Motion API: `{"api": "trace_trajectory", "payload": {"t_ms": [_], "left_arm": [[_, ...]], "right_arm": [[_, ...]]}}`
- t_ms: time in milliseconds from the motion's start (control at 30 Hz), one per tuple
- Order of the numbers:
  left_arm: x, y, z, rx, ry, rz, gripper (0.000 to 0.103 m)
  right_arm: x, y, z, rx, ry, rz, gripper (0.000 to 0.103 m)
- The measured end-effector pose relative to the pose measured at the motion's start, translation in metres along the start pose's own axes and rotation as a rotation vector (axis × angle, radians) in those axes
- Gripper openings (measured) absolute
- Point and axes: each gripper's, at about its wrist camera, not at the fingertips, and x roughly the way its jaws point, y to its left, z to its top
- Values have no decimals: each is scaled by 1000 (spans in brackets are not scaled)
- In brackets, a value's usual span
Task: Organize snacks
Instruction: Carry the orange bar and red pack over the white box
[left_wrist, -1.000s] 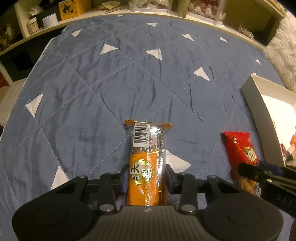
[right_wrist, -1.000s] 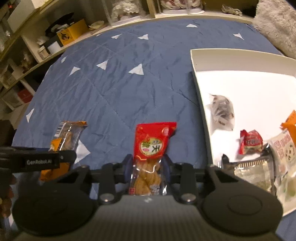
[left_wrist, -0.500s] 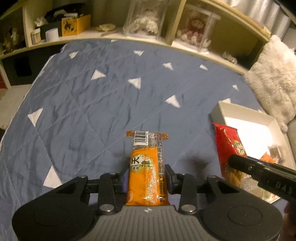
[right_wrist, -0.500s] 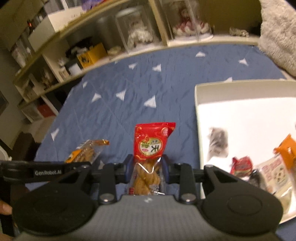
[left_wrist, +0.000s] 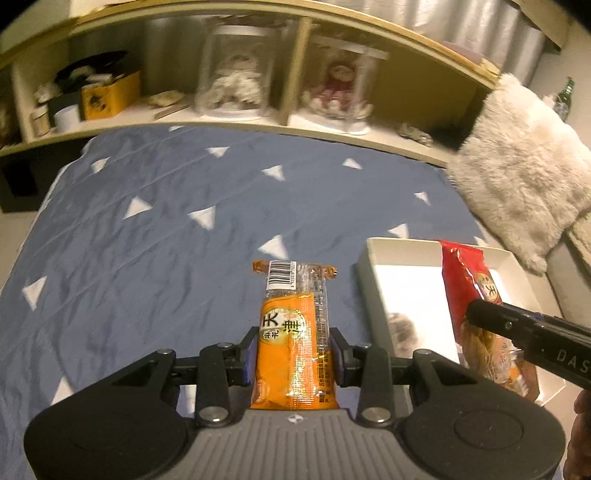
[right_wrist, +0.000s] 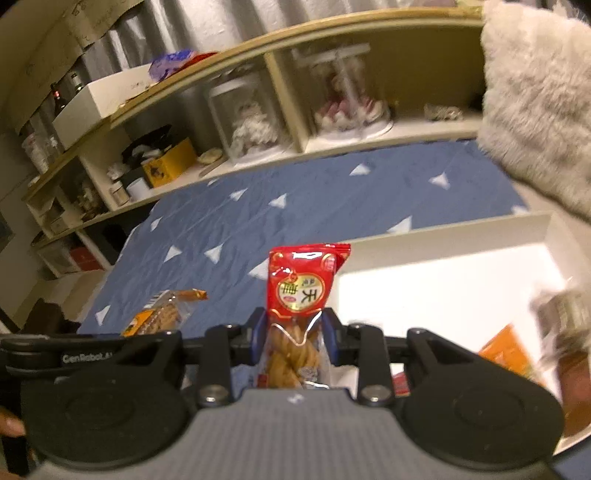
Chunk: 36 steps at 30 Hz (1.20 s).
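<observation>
My left gripper (left_wrist: 293, 350) is shut on an orange snack packet (left_wrist: 293, 332) with a barcode end, held above the blue quilt (left_wrist: 166, 258). My right gripper (right_wrist: 293, 332) is shut on a red snack packet (right_wrist: 301, 291) of twisted dough, held in the air beside the white tray (right_wrist: 443, 240). The red packet also shows in the left wrist view (left_wrist: 476, 306), over the tray (left_wrist: 402, 251). The orange packet shows at the left of the right wrist view (right_wrist: 162, 314). Several snacks lie in the tray, blurred.
A fluffy white cushion (left_wrist: 524, 192) lies beyond the tray at the right. A wooden shelf (left_wrist: 258, 122) with jars, a yellow box (left_wrist: 110, 94) and small items runs along the far edge of the quilt.
Both grippers have risen from the quilt with their packets and tilted up toward the shelf. The tray now sits closer under the red packet.
</observation>
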Motion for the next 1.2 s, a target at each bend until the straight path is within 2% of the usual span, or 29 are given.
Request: {"api": "trace_trajectory", "payload": {"t_ms": [333, 667, 967, 1200], "left_arm": [[28, -77, 17, 42, 12, -81, 40], [89, -137, 29, 58, 85, -159, 40], [146, -165, 27, 67, 171, -232, 40], [178, -160, 35, 89, 195, -196, 40]], "right_arm": [[-15, -68, 3, 95, -40, -79, 37], [-12, -124, 10, 240, -70, -111, 37], [3, -160, 9, 338, -47, -143, 37], [21, -181, 9, 410, -27, -176, 37]]}}
